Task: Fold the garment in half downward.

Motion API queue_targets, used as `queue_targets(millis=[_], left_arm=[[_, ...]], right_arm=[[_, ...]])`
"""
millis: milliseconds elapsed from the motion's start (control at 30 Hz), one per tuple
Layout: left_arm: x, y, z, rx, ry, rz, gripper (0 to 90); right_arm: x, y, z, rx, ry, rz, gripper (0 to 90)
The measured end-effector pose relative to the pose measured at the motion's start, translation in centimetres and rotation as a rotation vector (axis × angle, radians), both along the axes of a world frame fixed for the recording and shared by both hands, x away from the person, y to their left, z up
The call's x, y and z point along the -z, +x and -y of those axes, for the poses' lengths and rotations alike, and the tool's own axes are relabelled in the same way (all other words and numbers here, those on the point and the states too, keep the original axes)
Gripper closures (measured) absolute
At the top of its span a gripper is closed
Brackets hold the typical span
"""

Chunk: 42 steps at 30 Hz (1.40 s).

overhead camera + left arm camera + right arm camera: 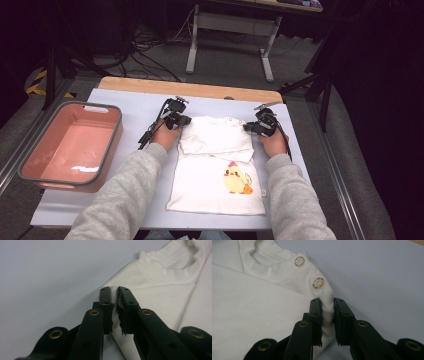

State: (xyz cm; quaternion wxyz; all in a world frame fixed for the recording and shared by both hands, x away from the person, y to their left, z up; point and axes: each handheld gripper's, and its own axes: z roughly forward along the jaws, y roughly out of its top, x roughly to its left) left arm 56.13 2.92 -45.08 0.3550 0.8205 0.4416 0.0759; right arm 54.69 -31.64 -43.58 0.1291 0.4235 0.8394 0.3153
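No words, labels, brand names or numbers can be read anywhere. The only mark is a printed picture of a yellow chick (237,179) on the front of the white shirt (200,190), and it carries no lettering.

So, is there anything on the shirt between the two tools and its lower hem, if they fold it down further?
Nothing visible. Both tools, left and right, already pinch the shirt at its shoulders. The cloth toward the hem is bare, apart from a printed chick.
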Motion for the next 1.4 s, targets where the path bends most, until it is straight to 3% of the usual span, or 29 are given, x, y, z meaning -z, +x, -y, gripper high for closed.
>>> queue_targets(millis=[333, 600, 867, 1033, 1133, 1400], left_arm=[[-0.7, -0.1, -0.5, 0.011, -0.015, 0.016, 87.6], [-2.9, -0.8, -1.3, 0.040, -0.086, 0.096, 87.6], [-4.9, -1.6, -2.0, 0.065, -0.125, 0.168, 87.6], [-6.1, -2.7, -2.4, 0.115, -0.130, 0.195, 87.6], [-6.6, -3.5, -2.7, 0.134, -0.154, 0.198, 87.6], [-7.3, -5.8, -3.5, 0.180, -0.187, 0.229, 87.6]], right_arm=[[-0.7, -0.1, 0.9, 0.013, 0.007, 0.020, 78.6], [-2.9, -1.1, 1.1, 0.002, 0.036, 0.088, 78.7], [-5.7, -2.3, 1.3, -0.021, 0.055, 0.167, 78.8], [-6.6, -3.2, 1.5, -0.034, 0.071, 0.179, 78.8], [-7.1, -3.9, 1.6, -0.041, 0.084, 0.183, 79.1], [-8.0, -6.3, 1.5, -0.082, 0.099, 0.208, 79.2]])
